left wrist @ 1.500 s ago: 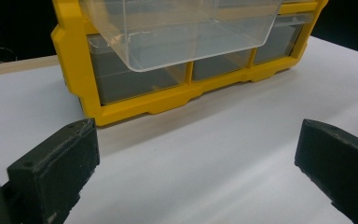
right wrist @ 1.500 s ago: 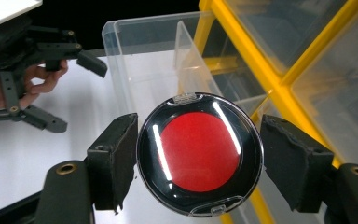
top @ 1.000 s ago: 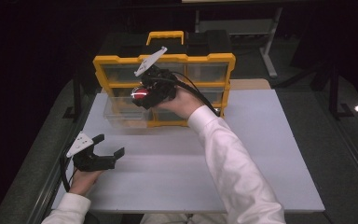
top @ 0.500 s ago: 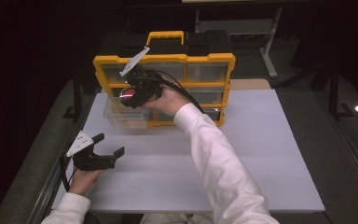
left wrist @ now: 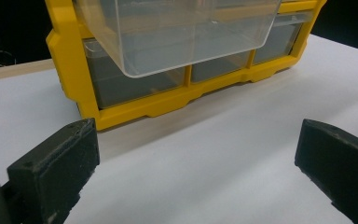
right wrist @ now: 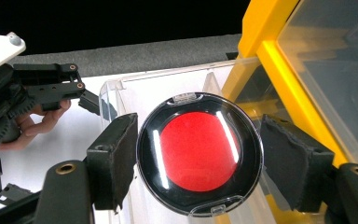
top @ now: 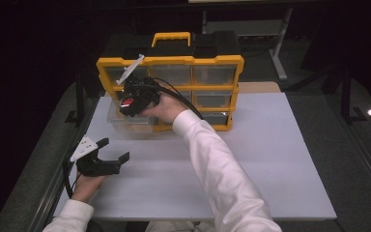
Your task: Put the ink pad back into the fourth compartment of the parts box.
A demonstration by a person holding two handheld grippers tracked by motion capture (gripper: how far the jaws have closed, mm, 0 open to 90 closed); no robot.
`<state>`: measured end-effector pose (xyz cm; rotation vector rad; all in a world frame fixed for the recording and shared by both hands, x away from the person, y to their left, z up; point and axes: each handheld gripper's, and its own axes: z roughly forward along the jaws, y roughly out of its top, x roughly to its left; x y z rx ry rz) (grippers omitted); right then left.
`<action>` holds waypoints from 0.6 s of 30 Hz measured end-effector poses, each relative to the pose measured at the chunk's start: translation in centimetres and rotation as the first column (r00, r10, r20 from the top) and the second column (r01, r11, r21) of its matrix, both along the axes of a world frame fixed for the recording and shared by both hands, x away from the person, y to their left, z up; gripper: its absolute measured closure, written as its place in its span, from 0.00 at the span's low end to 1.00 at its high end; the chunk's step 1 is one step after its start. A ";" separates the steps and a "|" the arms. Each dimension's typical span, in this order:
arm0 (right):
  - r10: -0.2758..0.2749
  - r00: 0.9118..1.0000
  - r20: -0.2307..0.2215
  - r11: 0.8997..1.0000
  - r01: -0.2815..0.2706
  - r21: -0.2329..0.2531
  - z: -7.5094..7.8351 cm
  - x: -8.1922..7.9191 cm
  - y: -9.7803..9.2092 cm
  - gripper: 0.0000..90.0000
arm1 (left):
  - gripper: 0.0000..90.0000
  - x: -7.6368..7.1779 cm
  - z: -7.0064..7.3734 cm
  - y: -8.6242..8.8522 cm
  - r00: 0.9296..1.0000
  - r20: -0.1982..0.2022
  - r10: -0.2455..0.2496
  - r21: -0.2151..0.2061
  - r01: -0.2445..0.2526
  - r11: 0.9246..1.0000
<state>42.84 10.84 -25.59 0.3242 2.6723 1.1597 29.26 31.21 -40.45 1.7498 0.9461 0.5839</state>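
Note:
A yellow and black drawer organizer (top: 174, 62) stands at the back of the white table, also seen close up as the organizer (left wrist: 74, 79). Its clear middle-left drawer (top: 121, 123) is pulled out; the same drawer (left wrist: 177, 32) hangs over the table. My right gripper (top: 131, 104) hovers over that drawer, shut on a round black case with a red centre (right wrist: 199, 154); the drawer (right wrist: 135, 95) lies right beneath it. My left gripper (top: 112, 151) rests open near the table's front left, its fingers (left wrist: 56, 168) wide apart with nothing between them.
The white table (top: 270, 159) spreads wide to the right and front. Dark floor and a table frame lie beyond the organizer. The organizer's other drawers are pushed in.
The right gripper has carried the round case to the left, from in front of the organizer's middle to above the pulled-out drawer. The left gripper has stayed put.

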 end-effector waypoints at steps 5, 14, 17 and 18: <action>-0.010 1.000 -0.028 0.999 0.011 0.037 0.0 0.2 -0.1 0.18 | 0.00 0.0 0.0 0.0 1.000 -0.002 -0.005 -0.001 0.005 1.000; -0.025 0.997 -0.067 0.997 0.030 0.069 0.1 -0.1 -1.8 0.00 | 0.00 0.1 -0.1 0.0 1.000 -0.009 -0.007 -0.001 0.007 1.000; -0.022 0.998 -0.062 0.997 0.027 0.078 0.3 -0.4 -2.6 0.00 | 0.00 0.0 -0.1 0.0 1.000 -0.008 -0.005 -0.003 0.005 1.000; -0.021 0.998 -0.064 0.996 0.027 0.086 0.4 -0.4 -2.9 0.00 | 0.00 0.0 -0.1 0.0 1.000 -0.008 -0.004 -0.004 0.004 1.000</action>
